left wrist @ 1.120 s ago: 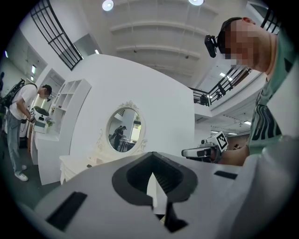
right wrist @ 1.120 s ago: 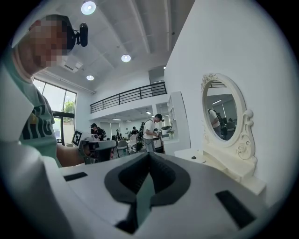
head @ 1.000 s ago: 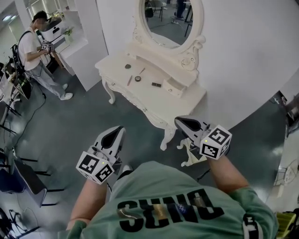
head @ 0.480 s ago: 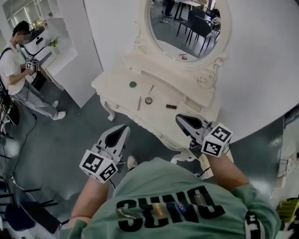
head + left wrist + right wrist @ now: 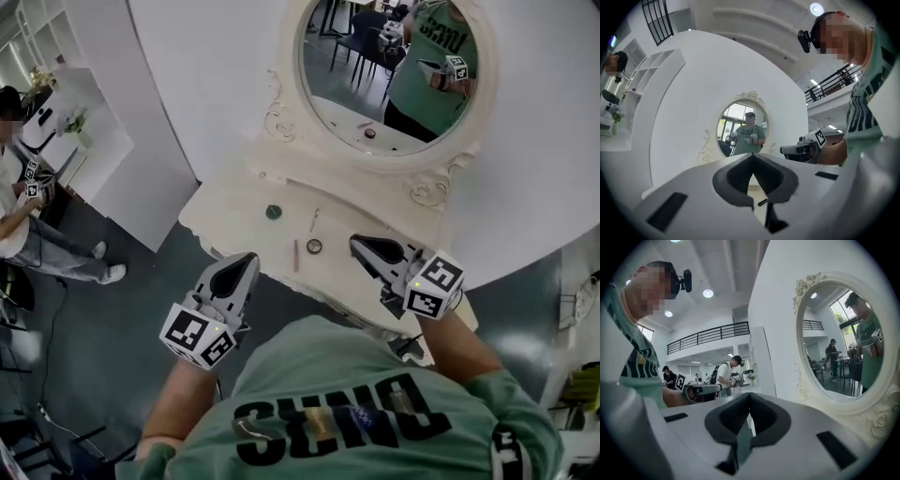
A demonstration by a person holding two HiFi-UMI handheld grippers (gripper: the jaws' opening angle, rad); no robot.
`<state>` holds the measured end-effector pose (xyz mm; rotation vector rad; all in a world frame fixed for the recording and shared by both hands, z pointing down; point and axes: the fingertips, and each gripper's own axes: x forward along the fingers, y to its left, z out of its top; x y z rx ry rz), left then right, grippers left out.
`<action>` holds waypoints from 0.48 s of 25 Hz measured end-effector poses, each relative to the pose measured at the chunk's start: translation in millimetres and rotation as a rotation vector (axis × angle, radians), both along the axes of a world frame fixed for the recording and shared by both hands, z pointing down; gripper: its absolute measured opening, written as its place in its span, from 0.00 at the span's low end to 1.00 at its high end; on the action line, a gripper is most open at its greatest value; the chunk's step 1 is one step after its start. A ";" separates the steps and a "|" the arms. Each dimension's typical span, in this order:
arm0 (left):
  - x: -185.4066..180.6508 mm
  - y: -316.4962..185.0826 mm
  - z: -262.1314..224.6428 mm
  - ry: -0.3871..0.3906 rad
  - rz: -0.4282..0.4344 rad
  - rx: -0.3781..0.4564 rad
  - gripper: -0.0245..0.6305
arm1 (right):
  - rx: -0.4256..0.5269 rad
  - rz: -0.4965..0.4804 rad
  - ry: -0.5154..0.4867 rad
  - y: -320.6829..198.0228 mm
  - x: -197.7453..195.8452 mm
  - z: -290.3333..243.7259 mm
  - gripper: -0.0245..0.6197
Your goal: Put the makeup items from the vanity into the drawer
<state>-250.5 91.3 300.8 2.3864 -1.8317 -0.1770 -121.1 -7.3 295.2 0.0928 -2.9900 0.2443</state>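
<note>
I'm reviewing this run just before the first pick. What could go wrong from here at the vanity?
Both the left gripper and the right gripper are shut, so reaching in like this may shove items rather than grasp them. The pink stick lies near the front edge of the vanity and might get knocked to the floor. The round compact looks low and flat, so a grasp could slip.
</note>
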 end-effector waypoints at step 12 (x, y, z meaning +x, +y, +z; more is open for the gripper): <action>46.1 -88.7 45.6 0.030 -0.064 -0.116 0.05 | -0.104 -0.067 0.009 -89.0 33.9 31.6 0.05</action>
